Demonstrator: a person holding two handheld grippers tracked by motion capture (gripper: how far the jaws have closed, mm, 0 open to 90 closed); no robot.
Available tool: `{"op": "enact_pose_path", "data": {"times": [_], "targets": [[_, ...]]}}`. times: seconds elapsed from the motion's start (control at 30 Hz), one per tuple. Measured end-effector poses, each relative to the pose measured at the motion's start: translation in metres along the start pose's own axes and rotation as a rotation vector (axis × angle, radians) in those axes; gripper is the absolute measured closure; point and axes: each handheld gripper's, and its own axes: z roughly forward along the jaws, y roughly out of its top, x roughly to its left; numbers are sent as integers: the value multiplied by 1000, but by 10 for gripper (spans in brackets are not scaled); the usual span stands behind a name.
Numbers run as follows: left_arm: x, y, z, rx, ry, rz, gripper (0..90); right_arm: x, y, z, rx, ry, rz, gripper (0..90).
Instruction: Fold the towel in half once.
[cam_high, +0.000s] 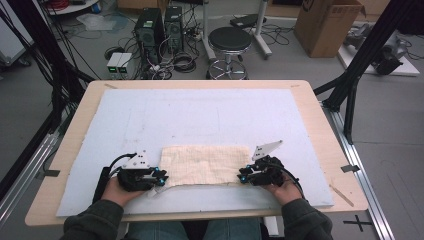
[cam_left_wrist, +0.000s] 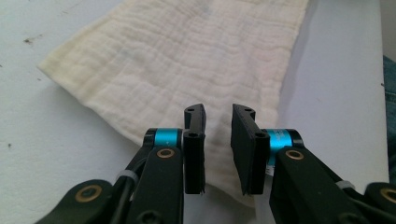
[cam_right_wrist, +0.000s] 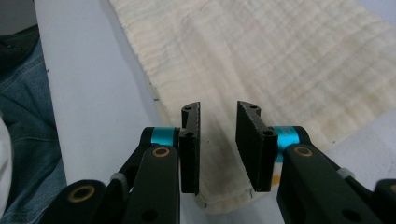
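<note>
In the high view, a cream, folded, crinkled cotton cloth (cam_high: 206, 165) is lying on the pale blue table mat (cam_high: 200, 120), the left gripper (cam_high: 161, 176) and right gripper (cam_high: 241, 176) sitting at its near corners. In the left gripper view, the jaws are standing apart over the cloth's corner, not pinching. In the right gripper view, the jaws are likewise gaping above the other corner.

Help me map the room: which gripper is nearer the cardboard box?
Right. The right gripper sits at the right end of the cloth, toward the box; the left gripper at its left end, farther off.
</note>
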Motion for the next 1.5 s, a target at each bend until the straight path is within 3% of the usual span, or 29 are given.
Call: {"op": "enact_pose_path", "data": {"times": [0.6,0.87,1.13,1.5], "targets": [[3,3,-8,-57,31,-39,649,-3,2,-10,-78,-31,29,594],[7,4,-11,-80,56,-68,565,-5,3,-13,-91,-43,34,559],[10,7,-13,-100,69,-94,543,-9,6,-16,-96,-52,40,522],[18,14,-14,-92,87,-106,527,-20,16,-21,-99,-67,63,470]]}}
